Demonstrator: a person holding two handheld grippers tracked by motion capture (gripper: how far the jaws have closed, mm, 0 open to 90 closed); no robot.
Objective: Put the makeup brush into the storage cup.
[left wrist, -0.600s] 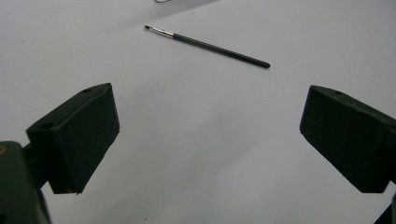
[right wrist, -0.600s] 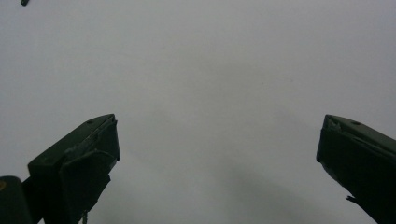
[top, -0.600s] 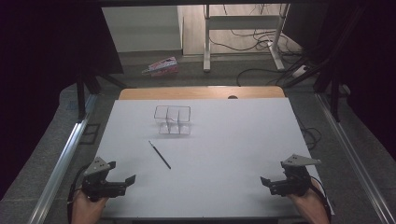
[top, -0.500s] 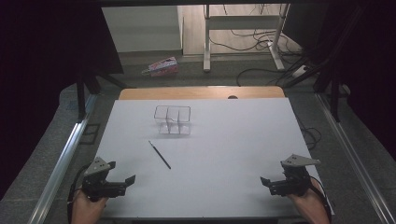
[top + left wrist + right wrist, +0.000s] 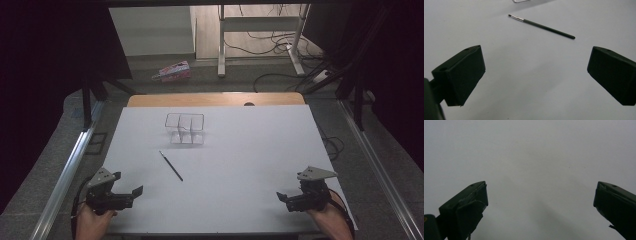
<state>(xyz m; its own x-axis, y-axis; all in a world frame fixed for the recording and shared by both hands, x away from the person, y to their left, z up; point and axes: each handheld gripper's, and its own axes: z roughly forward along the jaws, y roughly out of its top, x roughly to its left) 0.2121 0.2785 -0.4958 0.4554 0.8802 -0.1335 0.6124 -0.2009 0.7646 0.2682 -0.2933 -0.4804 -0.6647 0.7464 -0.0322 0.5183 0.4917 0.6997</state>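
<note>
The brush [image 5: 171,165] lies flat on the white surface [image 5: 250,150], a little left of centre, its bristle end pointing to about 11 o'clock toward the clear box [image 5: 185,128], which stands apart from it at 12 o'clock. We hold the left tool [image 5: 131,192] at the brush's 7 o'clock, near the front edge, with its jaws wide and nothing between them; in the left gripper view the brush [image 5: 541,26] lies ahead, well clear of both jaws. The right tool [image 5: 283,197] rests far off at 4 o'clock, also wide and empty.

We judge the brush the risk: it is thin and lies flush, so jaws coming down off its line could roll or flick it away. A grip near one end could let it tip. A careless lift toward the box could knock the light box askew.
</note>
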